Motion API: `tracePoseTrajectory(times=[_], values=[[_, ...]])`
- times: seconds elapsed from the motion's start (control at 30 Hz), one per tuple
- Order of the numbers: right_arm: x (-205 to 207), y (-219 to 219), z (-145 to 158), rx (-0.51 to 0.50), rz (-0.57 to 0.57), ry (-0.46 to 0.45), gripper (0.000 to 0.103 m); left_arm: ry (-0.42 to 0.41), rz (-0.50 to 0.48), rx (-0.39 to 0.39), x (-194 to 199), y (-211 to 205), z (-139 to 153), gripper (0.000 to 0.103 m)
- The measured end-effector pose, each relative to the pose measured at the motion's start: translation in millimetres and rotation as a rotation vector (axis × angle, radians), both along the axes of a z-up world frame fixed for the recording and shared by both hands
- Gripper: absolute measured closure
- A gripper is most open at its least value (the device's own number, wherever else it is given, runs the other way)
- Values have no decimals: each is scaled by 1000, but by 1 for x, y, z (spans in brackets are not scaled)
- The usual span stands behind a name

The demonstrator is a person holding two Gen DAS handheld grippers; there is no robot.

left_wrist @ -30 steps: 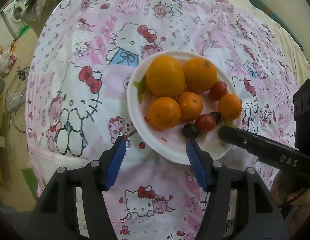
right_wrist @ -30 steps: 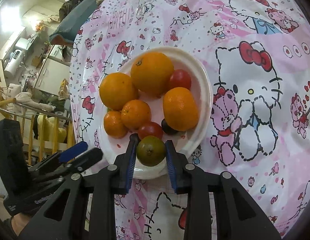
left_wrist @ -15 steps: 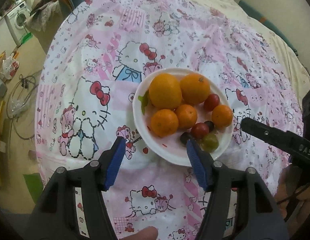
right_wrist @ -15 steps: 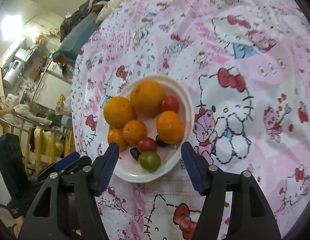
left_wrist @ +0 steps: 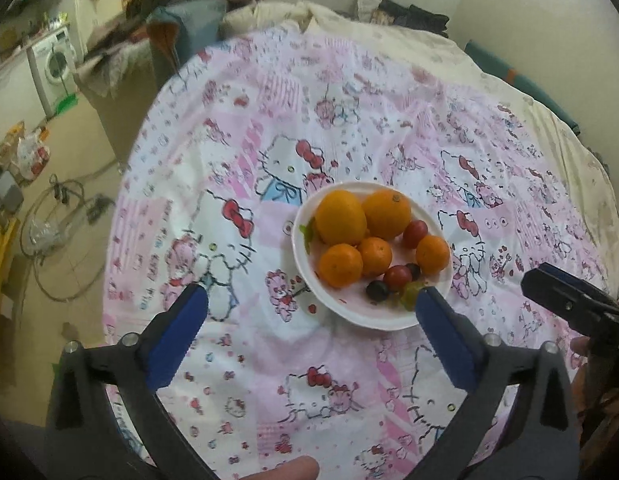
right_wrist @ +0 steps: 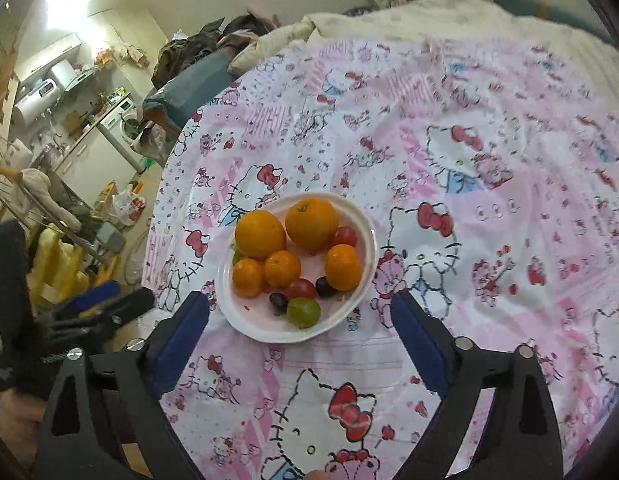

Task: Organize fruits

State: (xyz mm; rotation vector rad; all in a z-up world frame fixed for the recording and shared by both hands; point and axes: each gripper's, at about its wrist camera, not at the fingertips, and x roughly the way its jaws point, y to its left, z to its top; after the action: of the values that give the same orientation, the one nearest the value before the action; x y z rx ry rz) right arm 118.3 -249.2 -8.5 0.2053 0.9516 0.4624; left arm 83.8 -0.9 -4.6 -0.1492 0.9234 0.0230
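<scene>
A: Where is the fruit?

B: All on the white plate (right_wrist: 361,300) ahead of the right gripper (right_wrist: 299,320), just past its fingertips: two big oranges (right_wrist: 311,224), three mandarins (right_wrist: 343,266), red cherry tomatoes (right_wrist: 300,289), dark grapes (right_wrist: 278,300) and a green tomato (right_wrist: 304,312) nearest the rim.

A: And the grippers?

B: Both are opening wide, nothing between the jaws. The left gripper (left_wrist: 311,314) hangs with the plate beyond its right fingertip.

A: How would they handle?

B: Oranges look firm and heavy; take them across the middle. The tomatoes and grapes are probably soft, smooth and rolly, so pinch gently at the widest part. The bed cover (right_wrist: 489,184) underneath looks soft.
</scene>
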Motion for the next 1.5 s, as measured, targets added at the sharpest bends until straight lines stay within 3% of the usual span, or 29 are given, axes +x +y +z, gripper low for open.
tracePoseTrajectory(times=[0.17,0.6,1.5], values=[[-19,-4,0,1,-55,-31,1,-36,-4,34,-15,3,8,1],[-44,8,4,-87,-93,-153,0,-94,8,14,-34,6,17,0],[-37,5,-1,-67,-119,-128,0,-80,-3,53,-32,-1,11,0]])
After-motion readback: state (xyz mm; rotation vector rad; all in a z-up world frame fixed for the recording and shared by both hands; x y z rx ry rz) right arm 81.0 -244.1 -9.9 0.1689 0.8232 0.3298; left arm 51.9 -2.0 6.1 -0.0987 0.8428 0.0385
